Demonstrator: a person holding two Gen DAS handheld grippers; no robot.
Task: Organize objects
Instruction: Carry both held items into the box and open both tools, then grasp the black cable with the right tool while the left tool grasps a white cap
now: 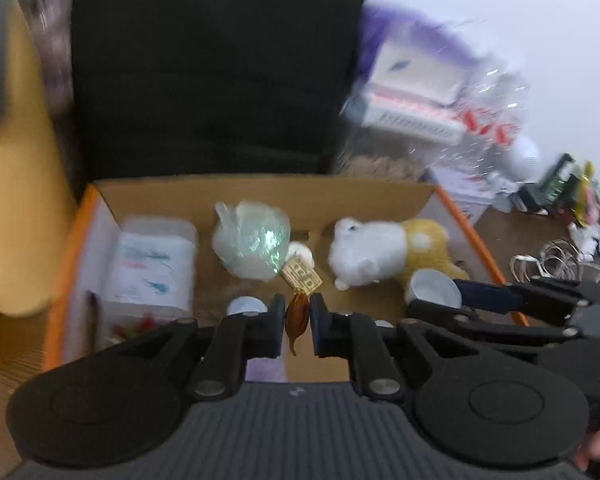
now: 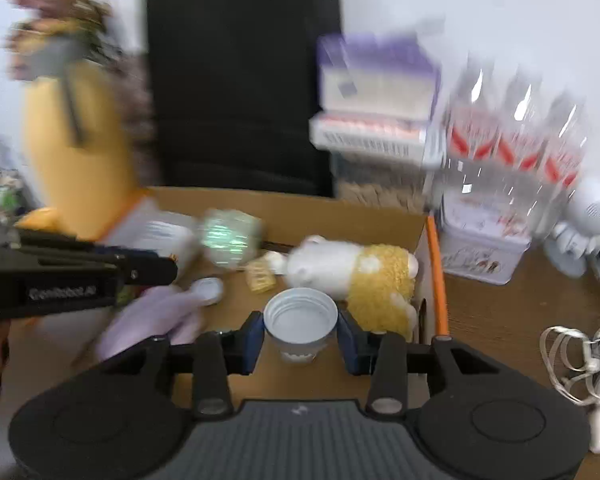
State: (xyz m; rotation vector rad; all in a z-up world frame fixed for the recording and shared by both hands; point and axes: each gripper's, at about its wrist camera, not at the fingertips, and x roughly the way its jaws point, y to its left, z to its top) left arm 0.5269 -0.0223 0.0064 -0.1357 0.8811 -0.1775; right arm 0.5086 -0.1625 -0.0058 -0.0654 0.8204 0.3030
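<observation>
Right gripper [image 2: 300, 336] grasps a light, rigid white cup [image 2: 300, 322] by its sides, centre frame — left gripper [image 1: 298, 320] pinches a limp, slippery-looking brown pouch [image 1: 297, 316]

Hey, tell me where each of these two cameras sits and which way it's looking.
Left wrist: rides on the left gripper, looking forward and down into the cardboard box; its fingers pinch a brown tassel, and the right gripper shows at right.
Right wrist: rides on the right gripper, facing the same box; its fingers hold a white cup, and the left gripper enters from the left.
Shared: box, stuffed toy, cup.
</observation>
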